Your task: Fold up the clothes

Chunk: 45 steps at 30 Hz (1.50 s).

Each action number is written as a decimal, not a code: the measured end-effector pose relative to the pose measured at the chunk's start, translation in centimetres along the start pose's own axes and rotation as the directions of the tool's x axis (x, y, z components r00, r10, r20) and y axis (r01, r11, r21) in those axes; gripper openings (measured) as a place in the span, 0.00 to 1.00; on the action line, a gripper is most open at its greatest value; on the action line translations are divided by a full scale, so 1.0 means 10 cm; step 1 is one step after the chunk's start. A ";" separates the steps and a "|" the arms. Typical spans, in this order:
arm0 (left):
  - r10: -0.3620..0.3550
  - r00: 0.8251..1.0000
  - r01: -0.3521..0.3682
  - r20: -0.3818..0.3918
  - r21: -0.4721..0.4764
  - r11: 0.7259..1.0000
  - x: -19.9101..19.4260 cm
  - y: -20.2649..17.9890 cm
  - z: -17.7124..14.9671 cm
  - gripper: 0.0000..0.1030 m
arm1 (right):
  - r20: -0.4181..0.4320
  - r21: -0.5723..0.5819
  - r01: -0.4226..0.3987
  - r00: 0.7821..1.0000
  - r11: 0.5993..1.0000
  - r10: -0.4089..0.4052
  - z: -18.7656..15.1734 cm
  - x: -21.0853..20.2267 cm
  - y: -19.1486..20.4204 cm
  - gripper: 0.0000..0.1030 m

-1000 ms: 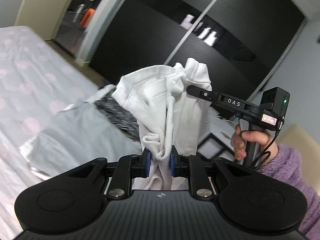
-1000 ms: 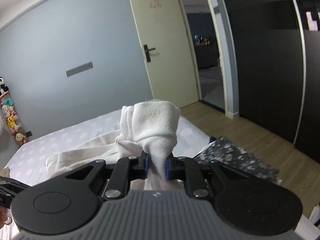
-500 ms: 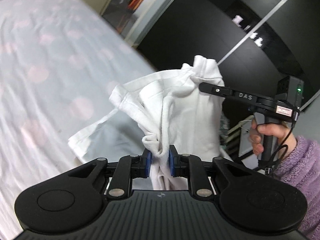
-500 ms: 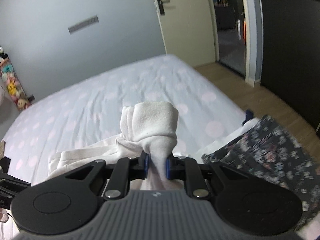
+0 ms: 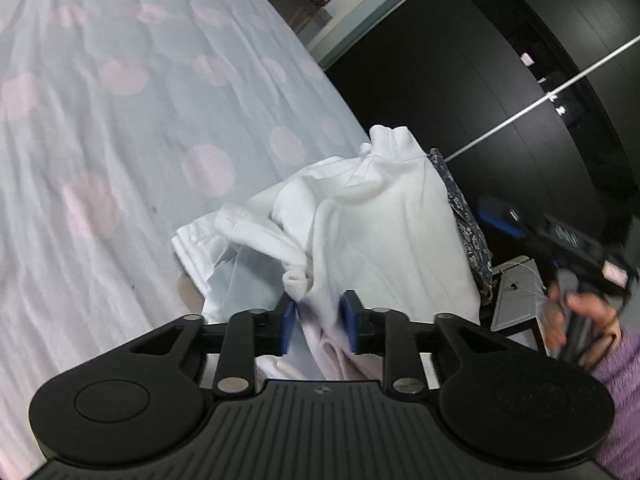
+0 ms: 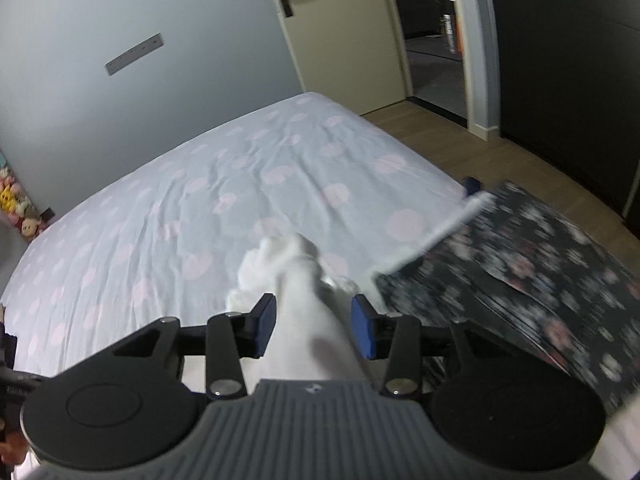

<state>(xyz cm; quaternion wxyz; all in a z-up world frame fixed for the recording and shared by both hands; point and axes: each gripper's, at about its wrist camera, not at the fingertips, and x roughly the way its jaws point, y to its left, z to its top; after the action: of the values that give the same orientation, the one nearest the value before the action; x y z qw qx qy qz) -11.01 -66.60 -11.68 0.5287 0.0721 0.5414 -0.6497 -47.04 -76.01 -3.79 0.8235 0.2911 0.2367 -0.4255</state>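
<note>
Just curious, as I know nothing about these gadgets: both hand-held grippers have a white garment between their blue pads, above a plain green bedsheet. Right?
Not quite. The bedsheet is pale blue-grey with pink dots, not plain green, as the right wrist view shows. The white garment between the blue pads is right.

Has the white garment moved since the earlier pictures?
Yes. The white garment went down toward the bed, away from the dark wardrobe.
</note>
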 end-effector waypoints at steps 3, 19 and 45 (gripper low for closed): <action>0.014 1.000 -0.014 0.028 0.002 1.000 -0.11 -0.07 -0.07 0.46 | 0.002 0.037 0.022 1.000 0.999 -0.022 -0.16 -0.25 -0.19 0.44; -0.082 0.997 0.082 -0.007 -0.025 0.996 -0.17 -0.61 -0.82 0.52 | 0.022 0.385 -0.040 0.999 0.922 0.034 -1.37 -0.75 -0.87 0.59; 0.179 0.981 -0.192 0.071 0.298 0.935 -0.31 -0.97 -0.66 0.37 | 0.110 0.131 0.100 0.987 0.986 -0.114 -1.20 -0.77 -0.40 0.30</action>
<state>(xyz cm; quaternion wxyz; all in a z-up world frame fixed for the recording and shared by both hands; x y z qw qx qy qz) -20.26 -61.00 -6.14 0.5819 0.1892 0.4147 -0.6736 -56.13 -65.37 -8.58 0.7920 0.3036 0.1763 -0.4995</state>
